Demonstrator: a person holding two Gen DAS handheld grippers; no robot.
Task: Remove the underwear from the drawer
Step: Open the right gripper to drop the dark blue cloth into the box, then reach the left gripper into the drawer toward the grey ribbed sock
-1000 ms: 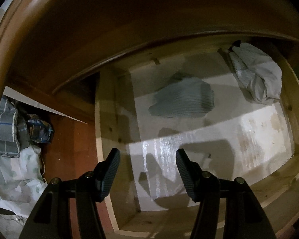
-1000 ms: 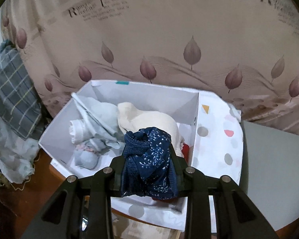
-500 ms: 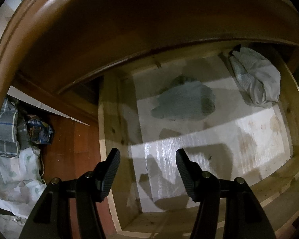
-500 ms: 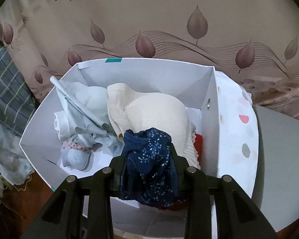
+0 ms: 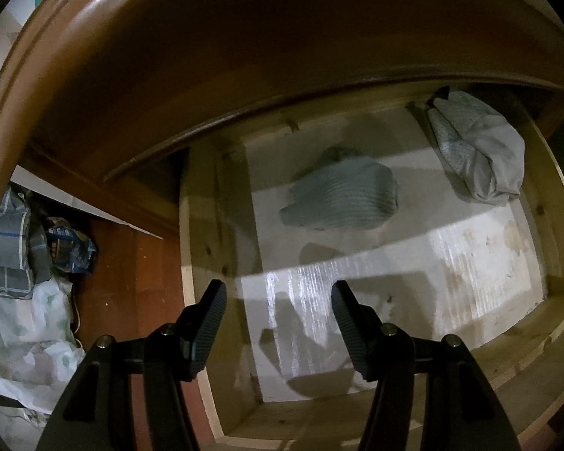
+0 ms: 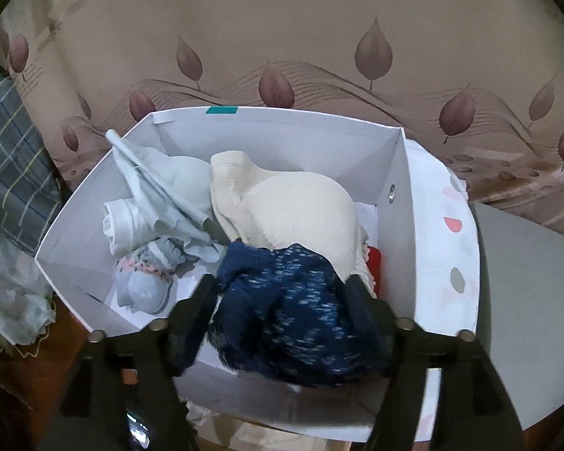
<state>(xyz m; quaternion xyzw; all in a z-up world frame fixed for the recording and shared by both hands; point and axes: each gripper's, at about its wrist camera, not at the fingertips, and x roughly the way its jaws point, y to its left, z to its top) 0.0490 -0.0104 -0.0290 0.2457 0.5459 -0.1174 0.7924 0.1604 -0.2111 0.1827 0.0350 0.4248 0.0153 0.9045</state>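
In the left wrist view the wooden drawer [image 5: 199, 255] stands pulled out, and a grey ribbed pair of underwear [image 5: 342, 199] lies at the middle of its white liner. A light grey bundle [image 5: 477, 150] sits in the far right corner. My left gripper [image 5: 278, 323] hangs open above the drawer's near left part with nothing between its fingers. In the right wrist view my right gripper [image 6: 282, 297] is over a white box [image 6: 274, 139]. Its jaws are opening, and the navy speckled underwear [image 6: 285, 319] sits blurred and loose between them, above the box's near side.
The box also holds a cream garment [image 6: 293, 206] and pale blue pieces [image 6: 161, 188]. Behind it hangs a leaf-print bedsheet [image 6: 319, 37]. Plaid cloth [image 6: 11, 173] lies to the left and a grey surface [image 6: 526, 282] to the right. The brown dresser front [image 5: 206, 56] overhangs the drawer's back.
The right gripper has sunk closer to the white box and its jaws have spread apart, so the navy underwear has loosened and bulged out. The left gripper has kept still.
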